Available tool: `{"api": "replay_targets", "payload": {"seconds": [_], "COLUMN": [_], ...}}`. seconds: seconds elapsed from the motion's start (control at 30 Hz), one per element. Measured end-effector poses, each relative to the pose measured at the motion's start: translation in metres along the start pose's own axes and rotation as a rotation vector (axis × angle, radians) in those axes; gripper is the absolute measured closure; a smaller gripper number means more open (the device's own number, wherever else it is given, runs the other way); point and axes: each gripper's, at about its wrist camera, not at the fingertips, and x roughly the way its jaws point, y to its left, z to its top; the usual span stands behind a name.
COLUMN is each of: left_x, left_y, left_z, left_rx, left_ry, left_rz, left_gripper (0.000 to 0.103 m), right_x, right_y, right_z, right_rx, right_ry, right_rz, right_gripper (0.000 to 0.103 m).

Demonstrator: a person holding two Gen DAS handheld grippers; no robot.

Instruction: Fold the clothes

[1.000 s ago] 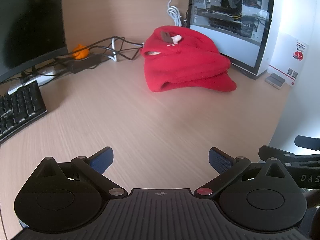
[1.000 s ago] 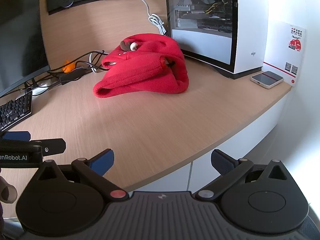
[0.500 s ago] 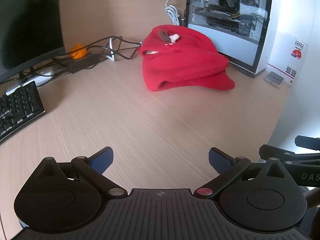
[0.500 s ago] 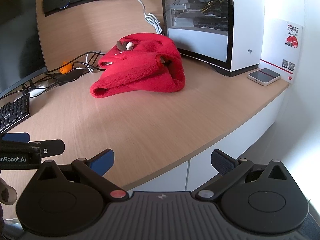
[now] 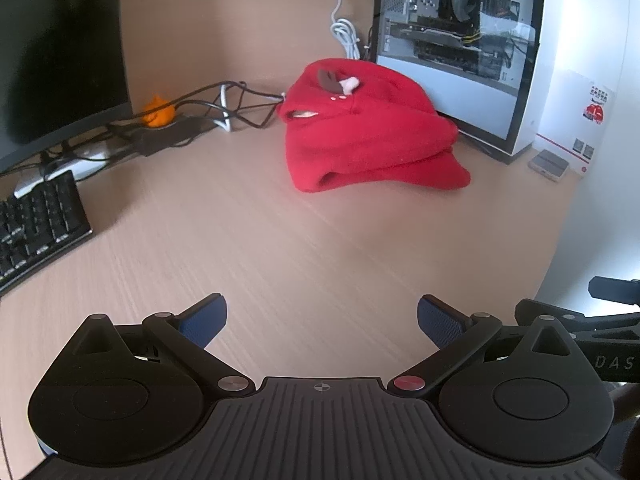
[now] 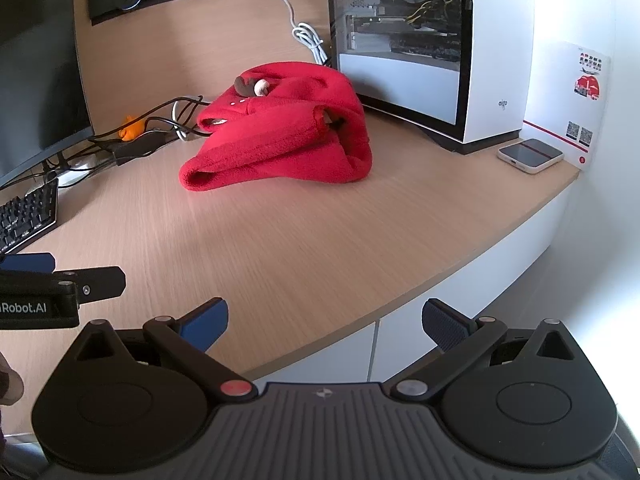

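Garment (image 5: 372, 140): red fleece, folded in a bundle on desk (image 5: 280, 248) | left gripper (image 5: 322, 316): released | right gripper (image 6: 325, 318): released

Cut off at the left edge in both views: the keyboard (image 5: 38, 228) and the dark monitor (image 5: 60, 48), the latter also clipped at the top. Too small to read: print and codes on the white card (image 6: 580, 100) against the right wall, and the small brown-and-white detail (image 5: 336, 82) on top of the red garment (image 5: 368, 136). Hidden from sight: the back of the garment against the computer case (image 6: 420, 40), and the cable (image 6: 308, 36) end behind it.
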Motion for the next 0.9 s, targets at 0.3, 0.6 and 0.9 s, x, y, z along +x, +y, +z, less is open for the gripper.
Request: {"api": "replay_targets", "payload": {"seconds": [0.3,0.6,0.9], "left_x": [0.0024,0.0055,0.0094], "left_y": [-0.0009,-0.0014,-0.0047], "left_z": [0.0009,0.0019,0.0047], "left_rx": [0.002,0.002,0.004], "left_ry": [0.013,0.019,0.022], "left_rz": [-0.035,-0.056,-0.072], "left_gripper": [0.0,0.0,0.0], "right_x": [0.0013,0.0025,0.0061], "right_y": [-0.0024,-0.0028,-0.0048], "right_z": [-0.0004,0.0009,0.0034], "right_rx": [0.009,0.005,0.005], "right_ry": [0.007,0.012,0.017], "right_rz": [-0.005,-0.01,-0.016], "right_gripper": [0.0,0.0,0.0]}}
